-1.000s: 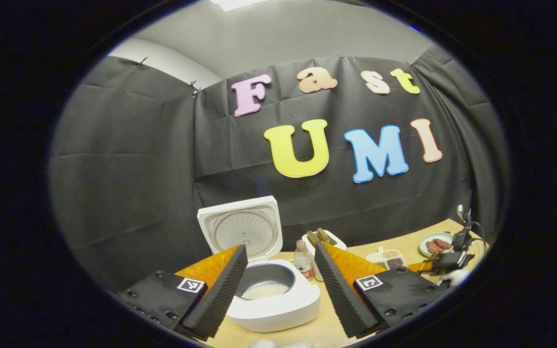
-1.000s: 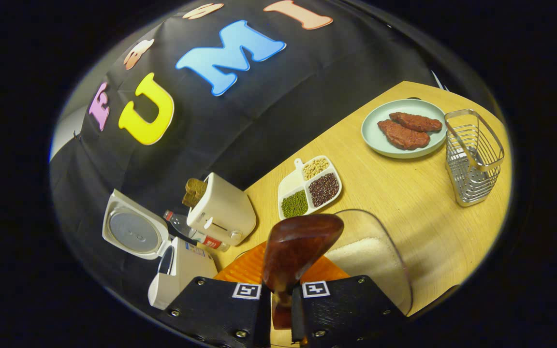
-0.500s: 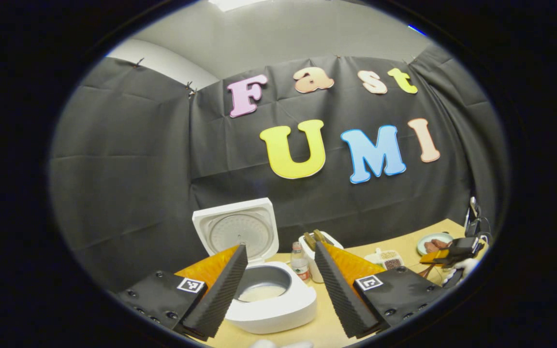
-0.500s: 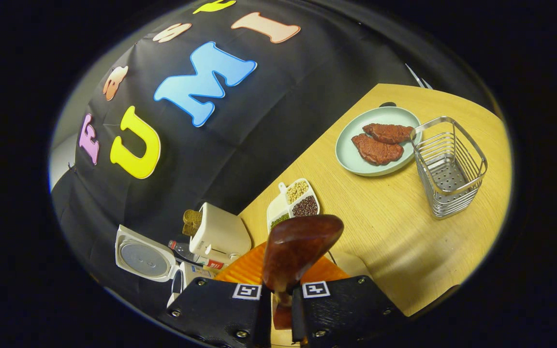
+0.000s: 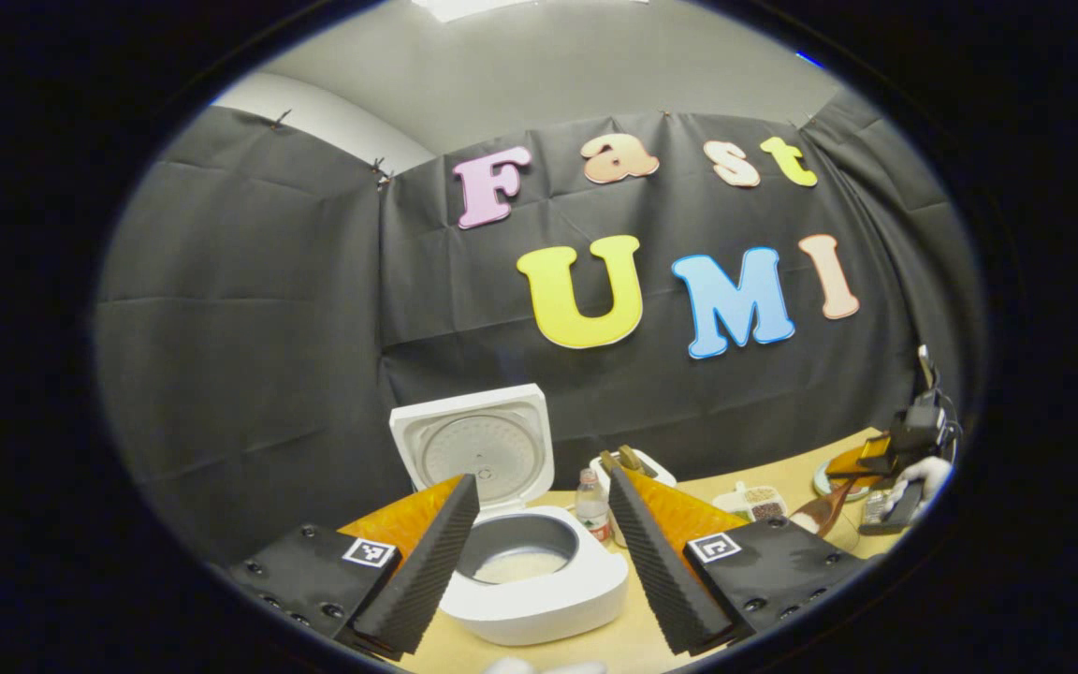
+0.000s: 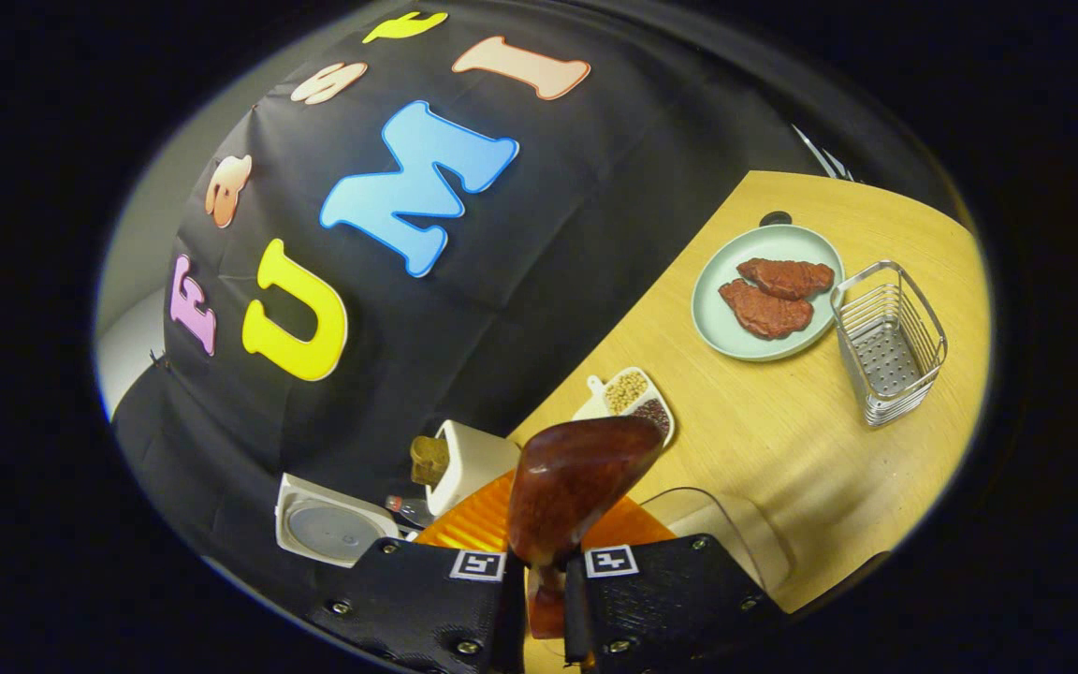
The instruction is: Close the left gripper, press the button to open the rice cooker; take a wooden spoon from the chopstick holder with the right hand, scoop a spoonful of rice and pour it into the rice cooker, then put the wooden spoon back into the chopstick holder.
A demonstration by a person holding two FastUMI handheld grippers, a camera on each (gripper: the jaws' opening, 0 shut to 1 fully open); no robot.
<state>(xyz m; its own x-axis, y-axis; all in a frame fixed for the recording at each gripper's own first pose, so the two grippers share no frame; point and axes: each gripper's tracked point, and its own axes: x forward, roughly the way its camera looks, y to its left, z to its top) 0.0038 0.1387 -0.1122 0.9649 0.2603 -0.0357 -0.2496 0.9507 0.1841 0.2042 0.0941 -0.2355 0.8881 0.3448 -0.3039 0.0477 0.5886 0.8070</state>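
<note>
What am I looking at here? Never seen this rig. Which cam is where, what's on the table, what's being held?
There is no robot arm: a person holds a two-finger gripper in each hand, and a fisheye camera rides on each, looking along its fingers.

Left gripper view: the left gripper is open and holds nothing. Past it stands the white rice cooker, its lid up and some rice in the pot. Far right is the other gripper with the hand holding it.

Right gripper view: the right gripper is shut on the wooden spoon, bowl pointing forward.

On the wooden table: a toaster, a bottle, a divided dish of beans, a plate of meat, a wire chopstick holder and a clear container.
</note>
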